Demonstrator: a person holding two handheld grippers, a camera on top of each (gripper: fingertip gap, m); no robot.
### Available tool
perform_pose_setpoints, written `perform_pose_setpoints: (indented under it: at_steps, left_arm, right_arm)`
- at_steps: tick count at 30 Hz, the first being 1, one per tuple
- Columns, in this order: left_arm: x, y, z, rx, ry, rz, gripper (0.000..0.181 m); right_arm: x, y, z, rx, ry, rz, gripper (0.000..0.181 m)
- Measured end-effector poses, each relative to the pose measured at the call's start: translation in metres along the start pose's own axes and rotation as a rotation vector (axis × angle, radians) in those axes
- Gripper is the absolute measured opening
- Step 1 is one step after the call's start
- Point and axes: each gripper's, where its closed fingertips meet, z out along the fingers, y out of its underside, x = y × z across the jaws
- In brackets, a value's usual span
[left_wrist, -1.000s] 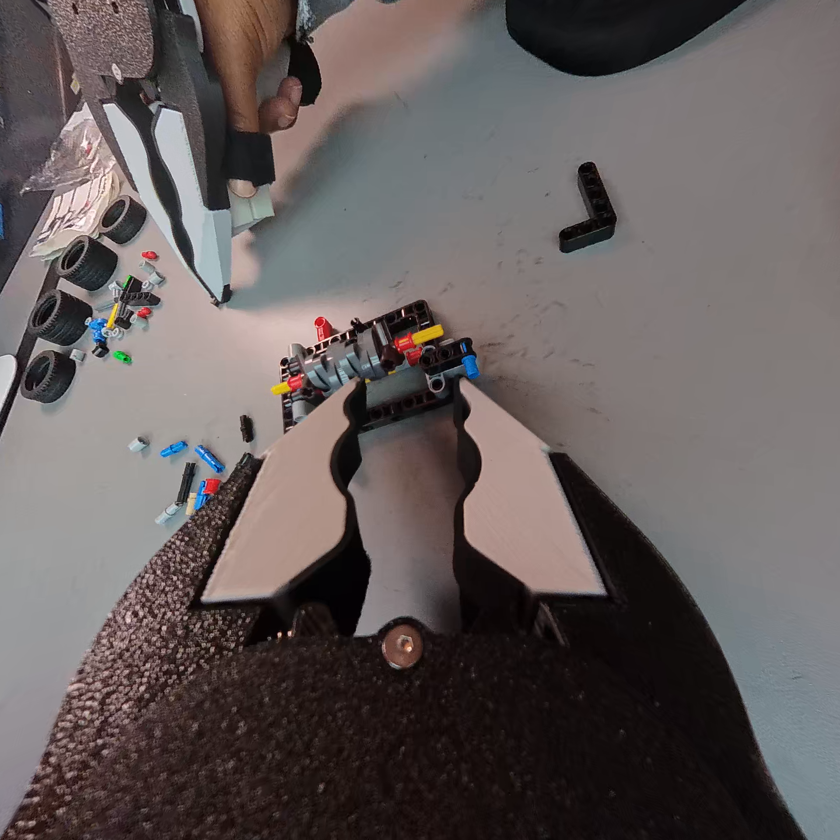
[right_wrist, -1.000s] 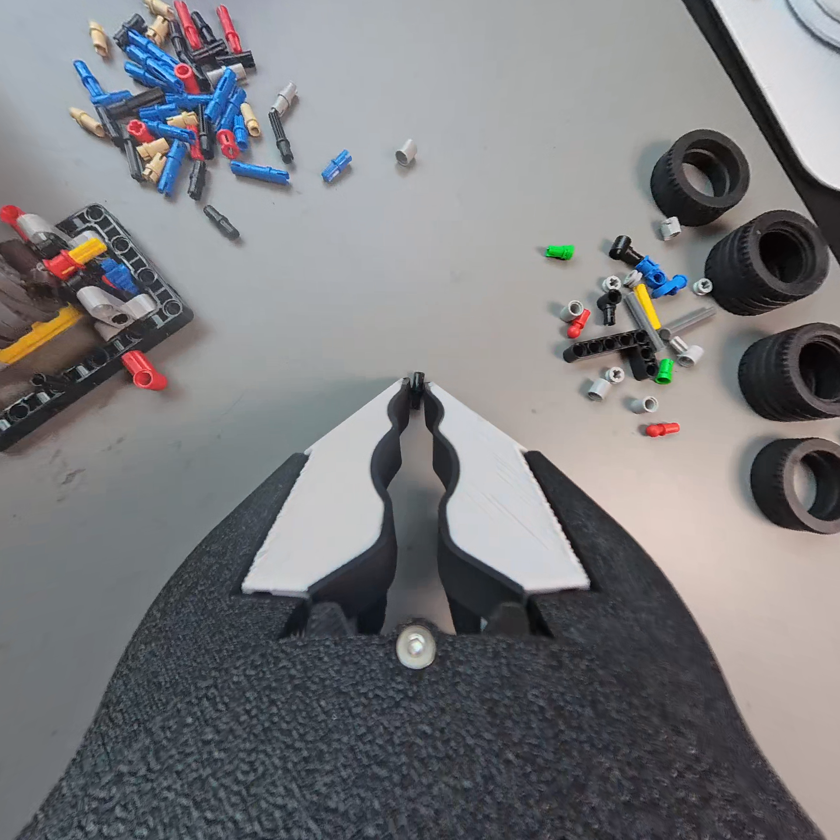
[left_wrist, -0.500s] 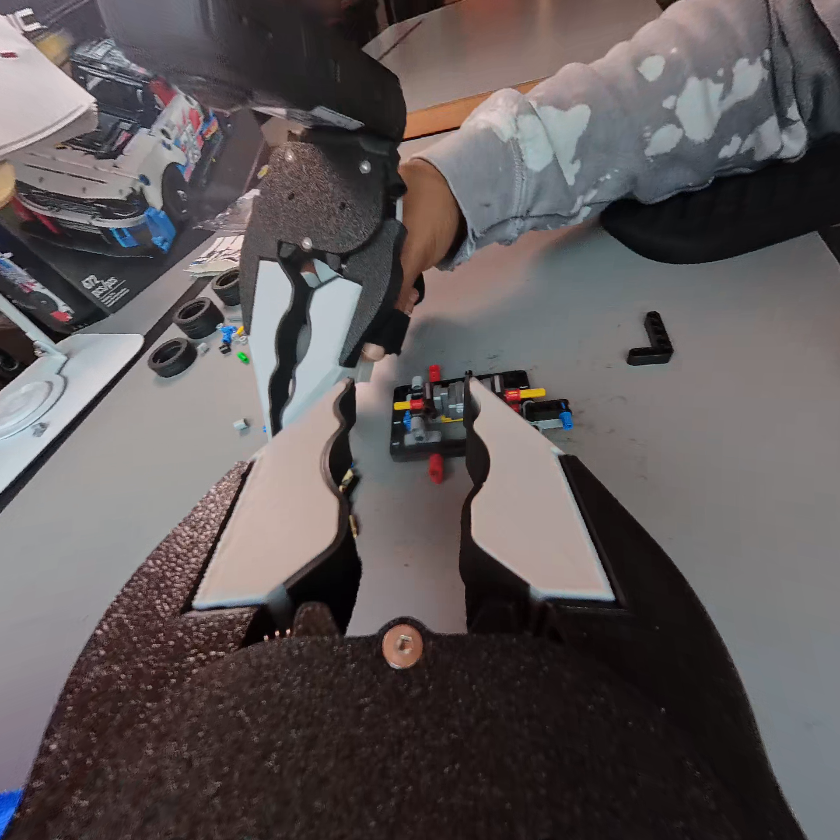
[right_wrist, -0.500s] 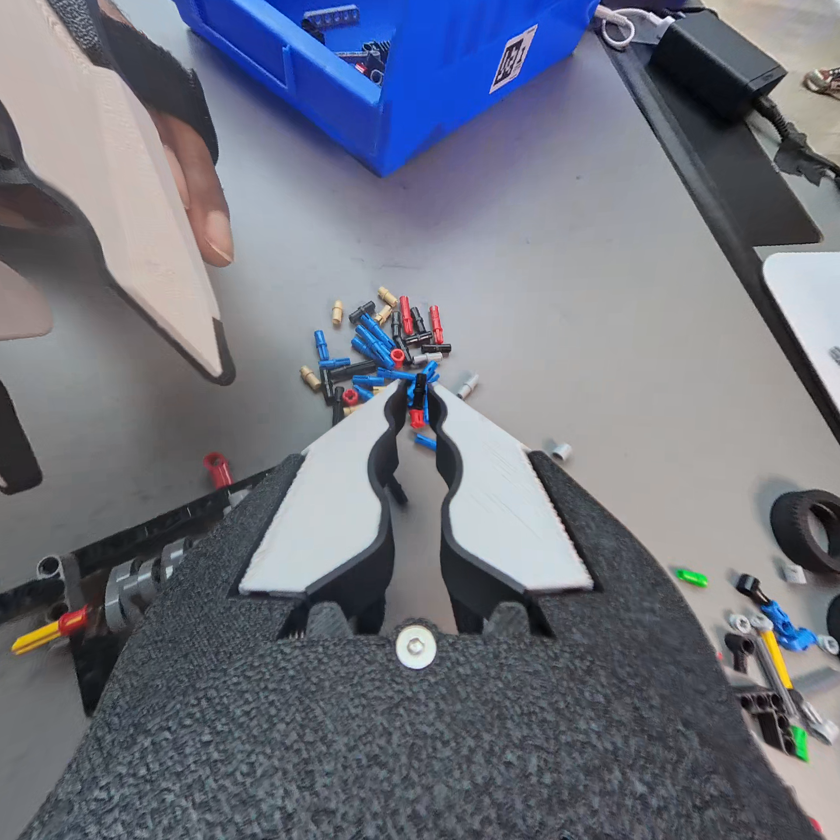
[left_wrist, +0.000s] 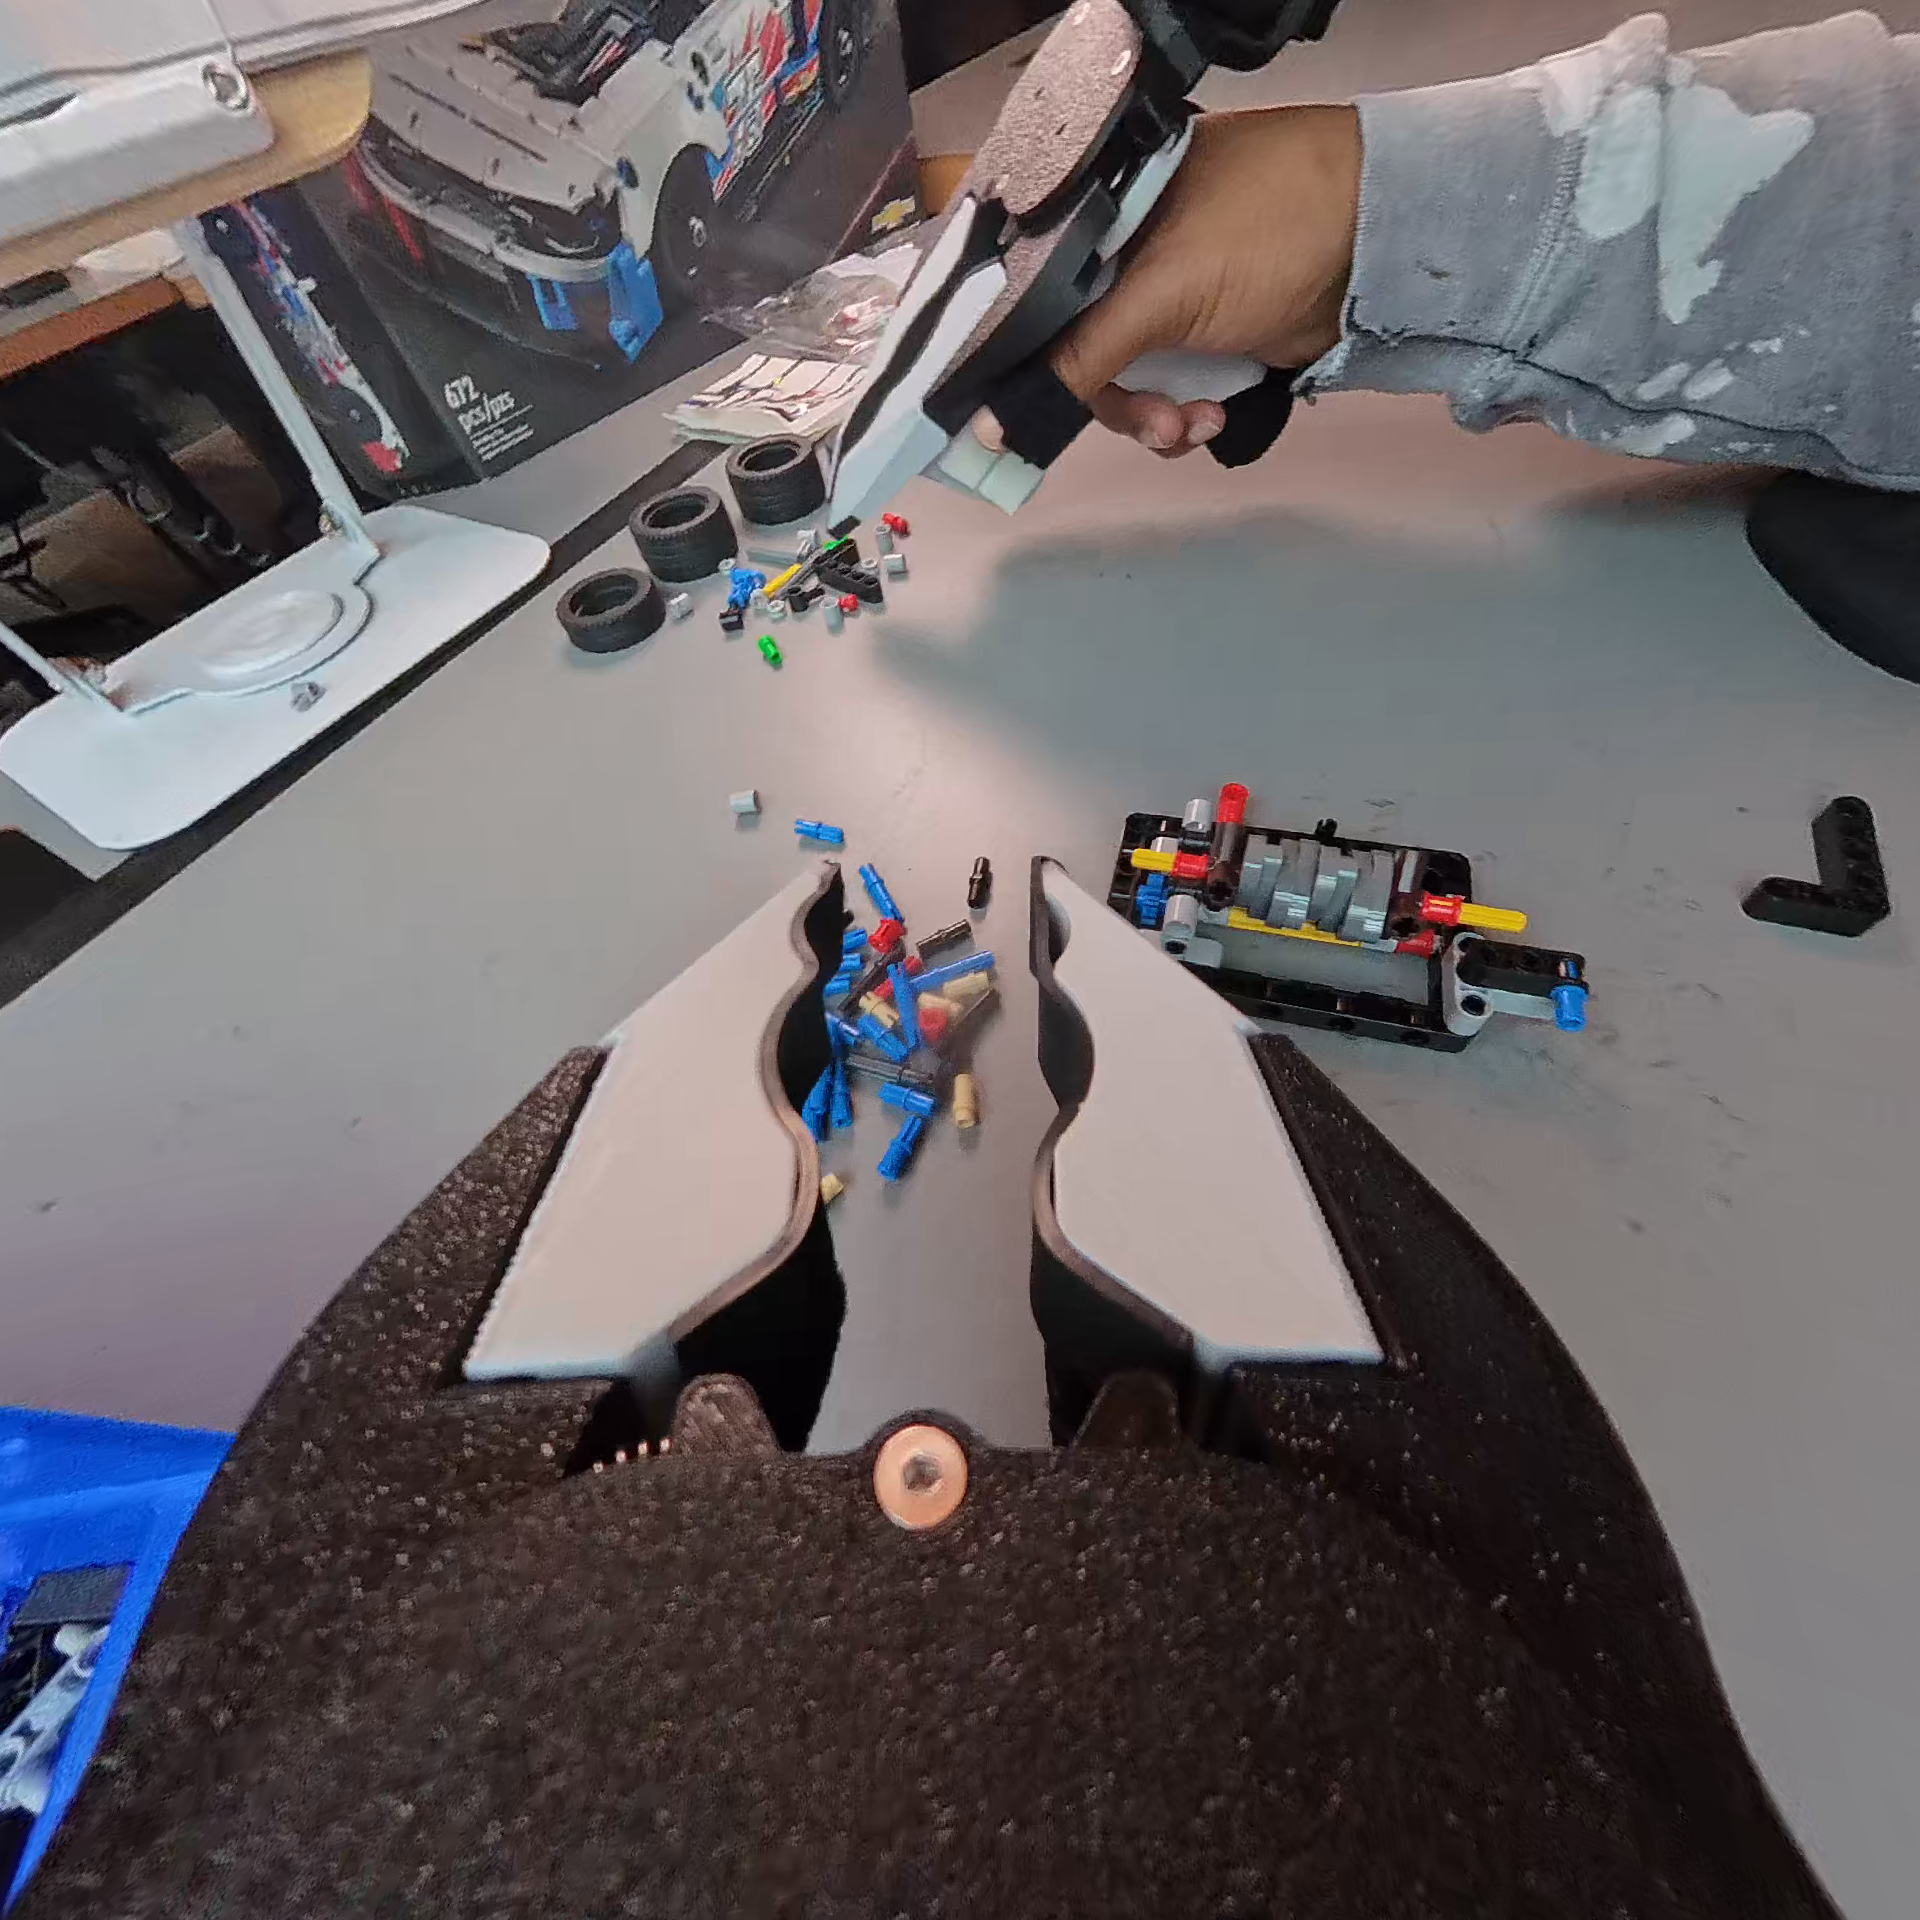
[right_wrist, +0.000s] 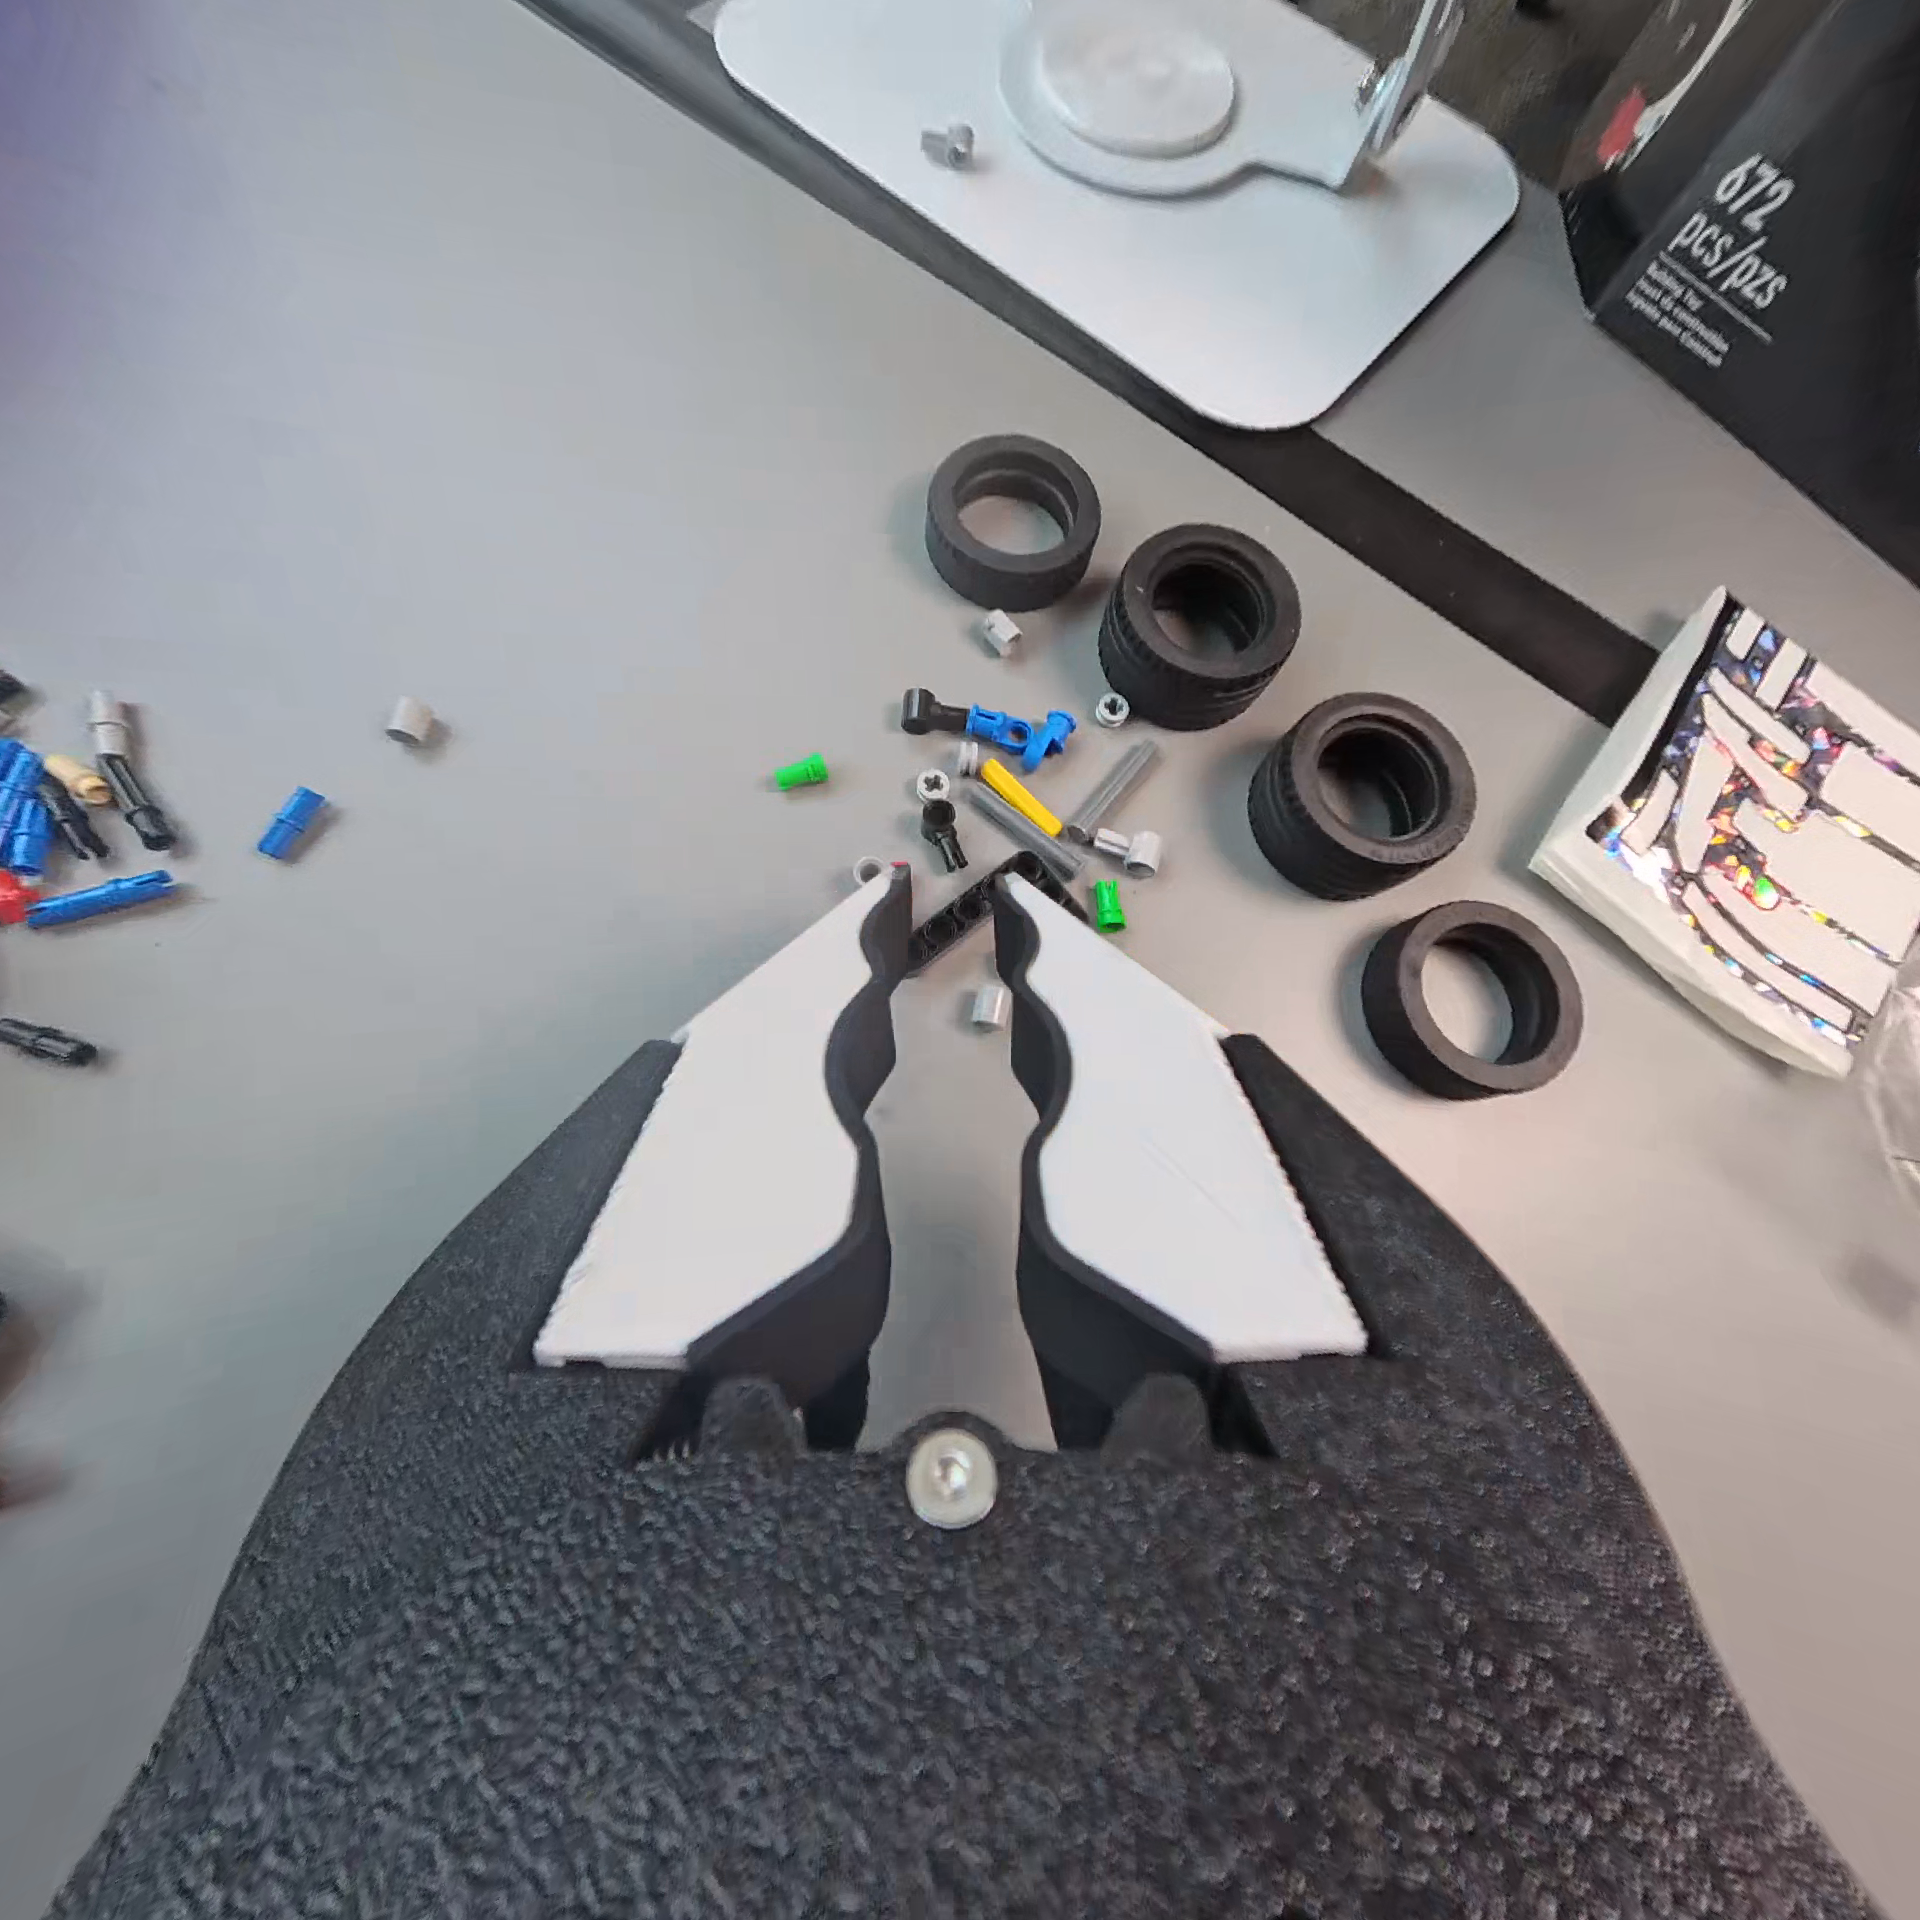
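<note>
Left claw (left_wrist: 935, 878) held spread above pin pile (left_wrist: 904, 1013); right claw (right_wrist: 951, 894) part-spread, empty, black beam (right_wrist: 961, 909) at 12 o'clock.

The flat table top (left_wrist: 1351, 675) is plain grey. A heap of little plastic pins (left_wrist: 904, 997) is blue, red, tan and black. Four round rubber tyres (right_wrist: 1361, 795) are black. The small brick frame (left_wrist: 1320, 925) is black with grey, yellow and red bits. A shiny sticker sheet (right_wrist: 1756, 831) sparkles rainbow on white.
</note>
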Motion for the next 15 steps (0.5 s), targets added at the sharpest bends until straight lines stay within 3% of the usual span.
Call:
perform_pose_setpoints:
  at_steps: [3, 9, 15]
  left_arm:
    - [-0.01, 0.005, 0.003, -0.031, -0.04, -0.047, 0.035]
    - [-0.024, 0.003, 0.014, -0.082, -0.096, -0.059, 0.034]
    - [-0.04, 0.008, 0.062, -0.273, 0.004, -0.122, 0.035]
  right_arm:
    - [-0.001, 0.016, 0.013, -0.105, 0.01, 0.008, 0.016]
    - [-0.004, 0.015, 0.014, -0.097, -0.003, -0.025, 0.007]
    - [-0.02, -0.021, -0.045, 0.15, -0.056, -0.086, 0.007]
